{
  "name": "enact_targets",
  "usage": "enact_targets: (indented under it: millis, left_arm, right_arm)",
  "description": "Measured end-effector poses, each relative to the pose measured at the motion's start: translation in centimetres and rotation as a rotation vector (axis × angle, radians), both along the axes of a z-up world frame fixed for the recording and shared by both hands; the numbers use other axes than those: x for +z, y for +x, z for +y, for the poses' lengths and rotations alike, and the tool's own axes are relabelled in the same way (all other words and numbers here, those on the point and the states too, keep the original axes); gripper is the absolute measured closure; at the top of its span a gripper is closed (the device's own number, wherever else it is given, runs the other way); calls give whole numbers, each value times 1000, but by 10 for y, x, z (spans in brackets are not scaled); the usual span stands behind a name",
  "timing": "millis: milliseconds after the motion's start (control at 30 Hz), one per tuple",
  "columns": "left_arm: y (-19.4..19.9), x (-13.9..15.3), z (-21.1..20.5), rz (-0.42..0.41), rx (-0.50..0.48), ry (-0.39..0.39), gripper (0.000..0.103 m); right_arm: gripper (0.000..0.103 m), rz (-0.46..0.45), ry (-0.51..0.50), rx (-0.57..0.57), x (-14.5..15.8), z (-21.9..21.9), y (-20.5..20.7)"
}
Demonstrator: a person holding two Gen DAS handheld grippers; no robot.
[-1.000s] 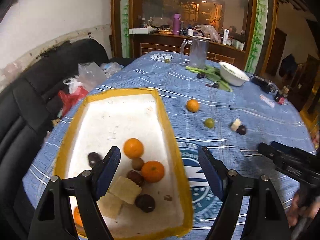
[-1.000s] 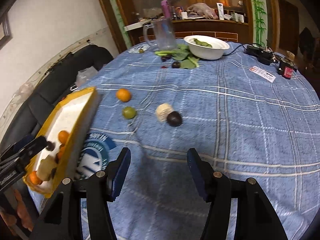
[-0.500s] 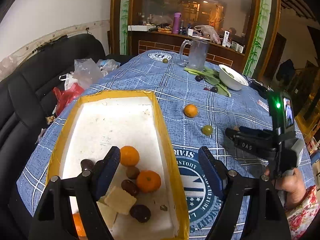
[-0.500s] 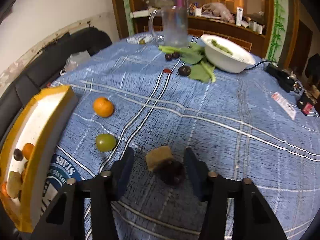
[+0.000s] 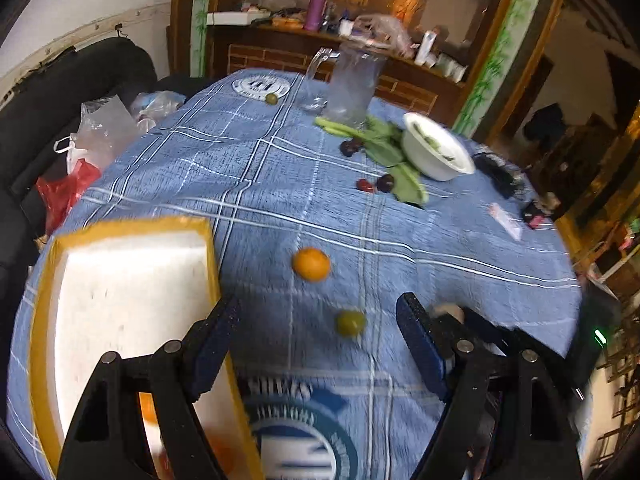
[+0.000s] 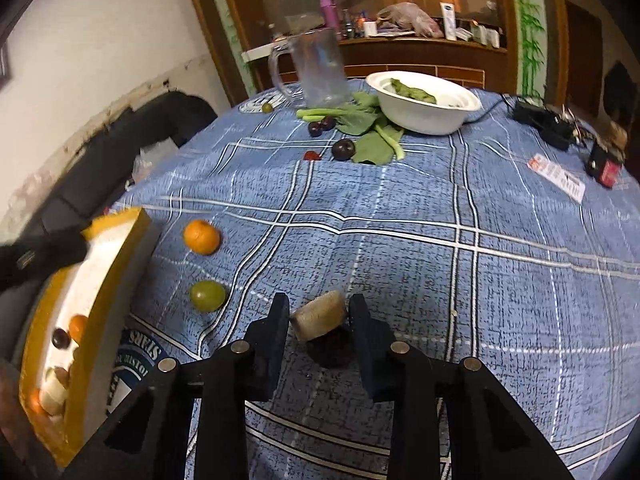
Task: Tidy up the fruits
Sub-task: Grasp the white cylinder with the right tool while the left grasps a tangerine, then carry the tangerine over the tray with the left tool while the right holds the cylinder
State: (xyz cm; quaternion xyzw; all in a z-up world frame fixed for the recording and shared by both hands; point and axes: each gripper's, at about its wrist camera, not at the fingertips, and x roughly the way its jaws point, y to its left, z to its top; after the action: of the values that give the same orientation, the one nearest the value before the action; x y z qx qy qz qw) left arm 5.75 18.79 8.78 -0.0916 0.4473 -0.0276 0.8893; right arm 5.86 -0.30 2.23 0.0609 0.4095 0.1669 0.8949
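Note:
A yellow-rimmed white foam tray (image 5: pixel 120 272) lies at the table's left and holds several fruits; it also shows in the right wrist view (image 6: pixel 116 240). An orange (image 5: pixel 311 264) and a green fruit (image 5: pixel 351 322) lie loose on the blue cloth. My left gripper (image 5: pixel 316 344) is open above the cloth, just short of the green fruit. My right gripper (image 6: pixel 319 320) has its jaws close around a tan block (image 6: pixel 320 314) that rests against a dark plum (image 6: pixel 334 348). I cannot tell if the pads touch the block. The orange (image 6: pixel 202 237) and green fruit (image 6: pixel 207 296) sit to its left.
At the far side stand a glass pitcher (image 6: pixel 320 68), a white bowl (image 6: pixel 424 106) with greens, leafy vegetables (image 6: pixel 368 128) and dark plums (image 6: pixel 343 149). Chargers and a tag (image 6: pixel 556 176) lie at the right. A black sofa (image 5: pixel 60 92) with plastic bags borders the left.
The left gripper has swung right, from over the tray to over the loose green fruit. The right gripper has moved forward and narrowed its jaws around the tan block and plum.

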Motion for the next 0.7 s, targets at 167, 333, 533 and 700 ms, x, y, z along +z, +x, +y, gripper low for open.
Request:
enact_targets:
  millis: [167, 333, 533, 700]
  left_arm:
    - [44, -25, -6, 80, 18, 33, 24]
    - [64, -51, -11, 119, 28, 129, 25]
    - [72, -63, -24, 138, -21, 164, 72]
    - [59, -54, -25, 121, -28, 128, 72]
  right_arm:
    - [70, 26, 75, 12, -2, -10, 1]
    - [70, 21, 86, 6, 1, -15, 1]
    - [70, 21, 105, -25, 1, -28, 5]
    - [70, 27, 129, -39, 2, -35, 6]
